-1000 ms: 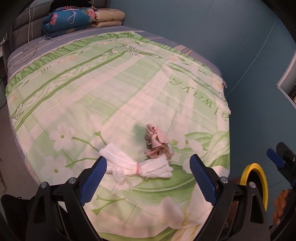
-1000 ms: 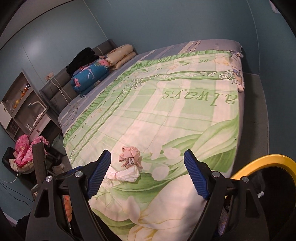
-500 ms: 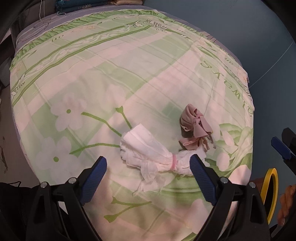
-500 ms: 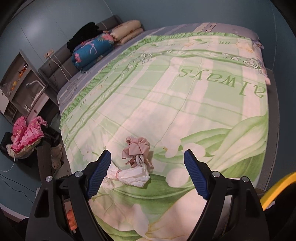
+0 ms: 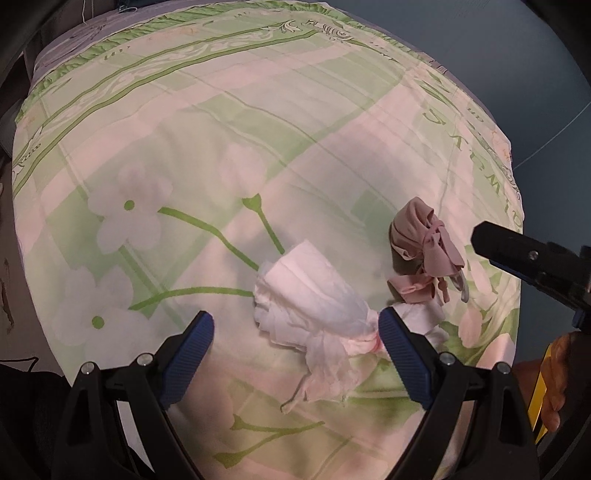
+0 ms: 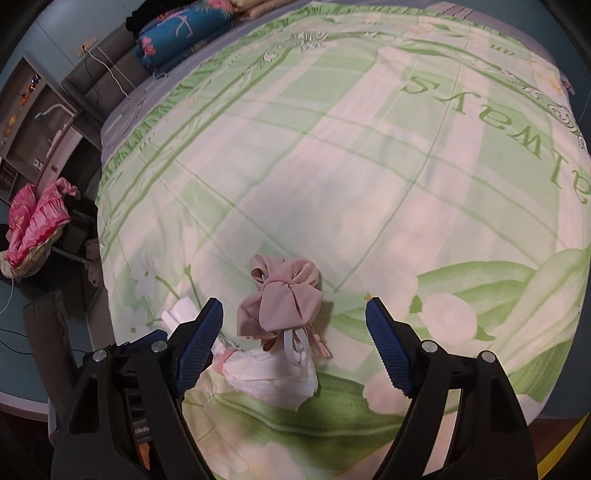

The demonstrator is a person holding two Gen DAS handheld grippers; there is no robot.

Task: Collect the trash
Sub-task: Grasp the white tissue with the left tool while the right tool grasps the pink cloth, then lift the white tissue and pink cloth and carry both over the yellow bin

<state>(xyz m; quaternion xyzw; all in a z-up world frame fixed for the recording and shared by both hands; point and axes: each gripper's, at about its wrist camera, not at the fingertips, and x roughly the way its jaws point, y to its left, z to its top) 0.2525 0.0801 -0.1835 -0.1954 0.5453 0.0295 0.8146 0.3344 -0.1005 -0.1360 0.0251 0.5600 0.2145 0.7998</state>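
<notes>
Two pieces of trash lie close together on the green floral quilt (image 5: pixel 258 122). One is a white tissue bundle (image 5: pixel 306 302) tied with a pink band. The other is a knotted pink cloth wad (image 6: pixel 284 299), which also shows in the left wrist view (image 5: pixel 413 229). My left gripper (image 5: pixel 295 323) is open and hovers low over the white bundle, which lies between its fingers untouched. My right gripper (image 6: pixel 293 312) hangs over the pink wad. Its jaws are closing a little, the wad lies between them, and the pads stand clear of it. The white bundle (image 6: pixel 273 373) lies just below the wad.
One finger of the right gripper (image 5: pixel 532 258) reaches in beside the pink wad. A hand (image 5: pixel 557 373) and a yellow rim (image 5: pixel 539 402) sit at the bed's near corner. A blue floral bolster (image 6: pixel 181 29) lies at the headboard. A pink bag (image 6: pixel 33 218) and shelves (image 6: pixel 29 103) stand beside the bed.
Both grippers have come down and closer to the trash. The white bundle now sits between the left fingers and the pink wad between the right ones. The right gripper's finger has entered the left view.
</notes>
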